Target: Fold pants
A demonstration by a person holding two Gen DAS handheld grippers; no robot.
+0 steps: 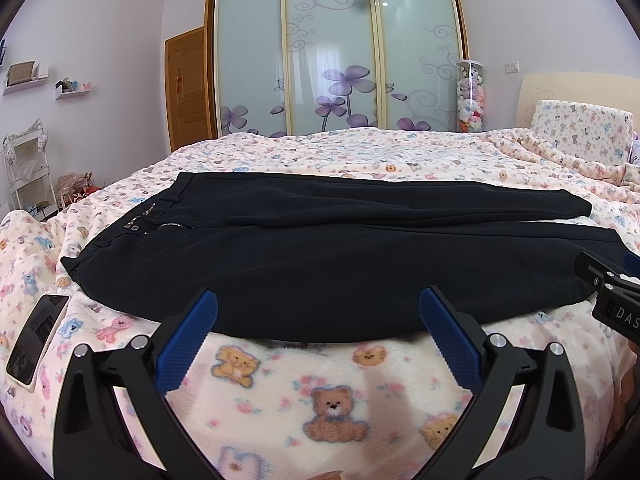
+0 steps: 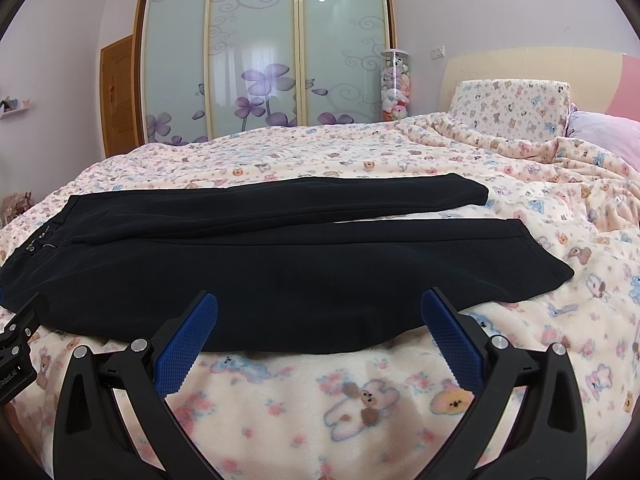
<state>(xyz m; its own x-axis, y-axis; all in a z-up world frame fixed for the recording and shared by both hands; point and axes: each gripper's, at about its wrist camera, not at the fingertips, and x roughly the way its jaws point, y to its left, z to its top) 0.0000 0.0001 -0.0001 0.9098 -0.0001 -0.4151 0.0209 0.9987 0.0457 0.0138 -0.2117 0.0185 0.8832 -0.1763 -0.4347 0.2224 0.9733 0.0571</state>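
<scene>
Black pants point(image 1: 320, 256) lie flat across the bed, waistband with button and zipper point(image 1: 160, 222) at the left, both legs running right. They also show in the right wrist view point(image 2: 280, 264), leg cuffs at the right point(image 2: 532, 256). My left gripper point(image 1: 318, 312) is open, its blue pads just above the near edge of the pants, holding nothing. My right gripper point(image 2: 319, 312) is open over the near edge further toward the cuffs, holding nothing. Each gripper's body shows at the edge of the other's view, the right one at the right edge point(image 1: 612, 300) and the left one at the left edge point(image 2: 16, 352).
The bed has a pink bear-print blanket point(image 1: 320, 400). A phone point(image 1: 38, 336) lies on the blanket at the near left. A pillow point(image 2: 508, 108) and headboard stand at the far right. A sliding-door wardrobe point(image 1: 332, 56) and a tube of plush toys point(image 1: 470, 96) stand behind the bed.
</scene>
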